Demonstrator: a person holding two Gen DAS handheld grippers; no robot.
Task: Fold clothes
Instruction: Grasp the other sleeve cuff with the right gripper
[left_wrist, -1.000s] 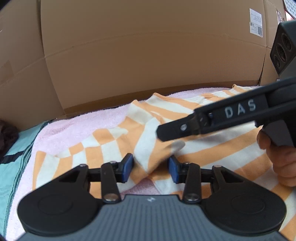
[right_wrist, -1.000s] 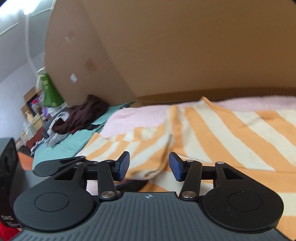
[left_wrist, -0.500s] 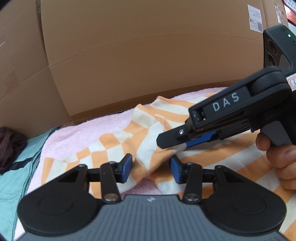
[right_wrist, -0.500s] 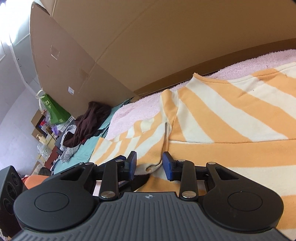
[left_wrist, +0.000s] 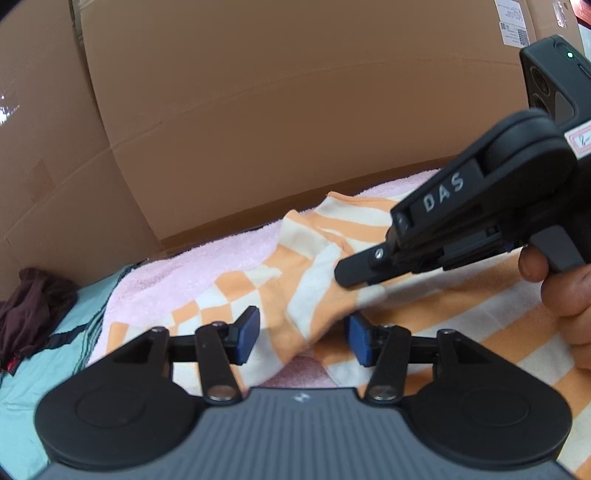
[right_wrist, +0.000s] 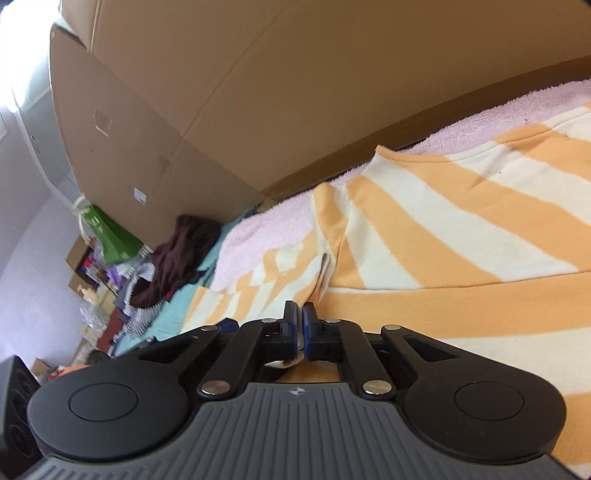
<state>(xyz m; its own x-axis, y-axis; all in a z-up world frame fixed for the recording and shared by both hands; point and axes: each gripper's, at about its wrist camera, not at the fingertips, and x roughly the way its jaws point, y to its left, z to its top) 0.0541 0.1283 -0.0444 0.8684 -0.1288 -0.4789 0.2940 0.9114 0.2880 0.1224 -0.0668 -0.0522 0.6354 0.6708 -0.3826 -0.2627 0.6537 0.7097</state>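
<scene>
An orange and cream striped garment lies spread on a pink towel. My left gripper is open, its blue pads either side of a raised fold of the garment near the sleeve. My right gripper is shut on a pinch of the garment's fabric at the sleeve seam. In the left wrist view the right gripper reaches in from the right, its tip on the fabric just beyond my left fingers.
A tall cardboard wall stands close behind the towel. A teal sheet with a dark brown garment lies to the left. A green bag and clutter sit further left.
The right gripper has closed on the fabric at the sleeve seam; it was open before. The left gripper stays open at the fold and shifted slightly right.
</scene>
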